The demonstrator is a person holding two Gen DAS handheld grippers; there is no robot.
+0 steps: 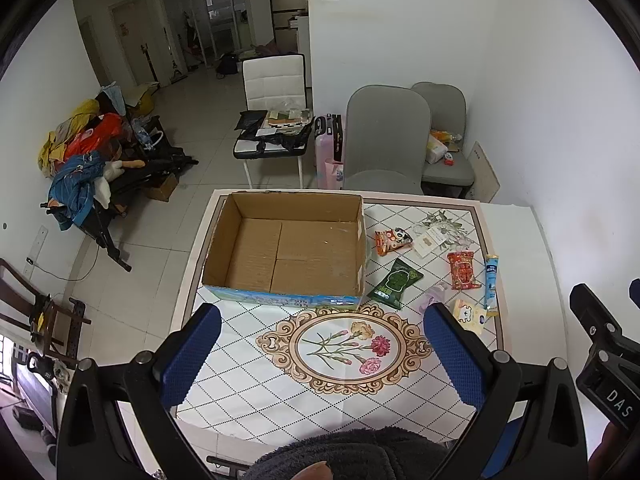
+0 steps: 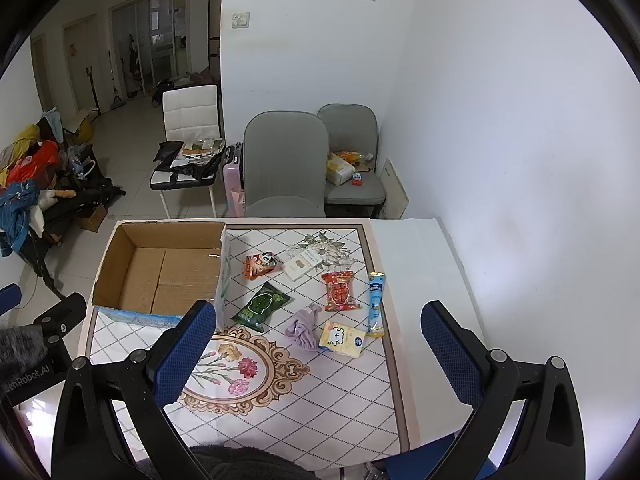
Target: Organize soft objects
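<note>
An open, empty cardboard box (image 1: 288, 248) (image 2: 160, 272) stands on the left of the table. To its right lie soft packets: an orange panda snack bag (image 2: 261, 265), a green packet (image 2: 262, 306), a red packet (image 2: 339, 291), a blue stick pack (image 2: 376, 304), a yellow tissue pack (image 2: 342, 339), a white card pack (image 2: 303, 266) and a crumpled purple cloth (image 2: 304, 326). My left gripper (image 1: 322, 354) is open and empty, above the floral medallion (image 1: 344, 346). My right gripper (image 2: 318, 354) is open and empty, hovering before the packets.
The table's patterned cloth (image 2: 320, 408) ends at a white wall (image 2: 520, 160) on the right. Grey chairs (image 2: 286, 168) stand behind the table. A cluttered white chair (image 1: 276, 120) and a clothes pile (image 1: 84, 160) are on the floor at left.
</note>
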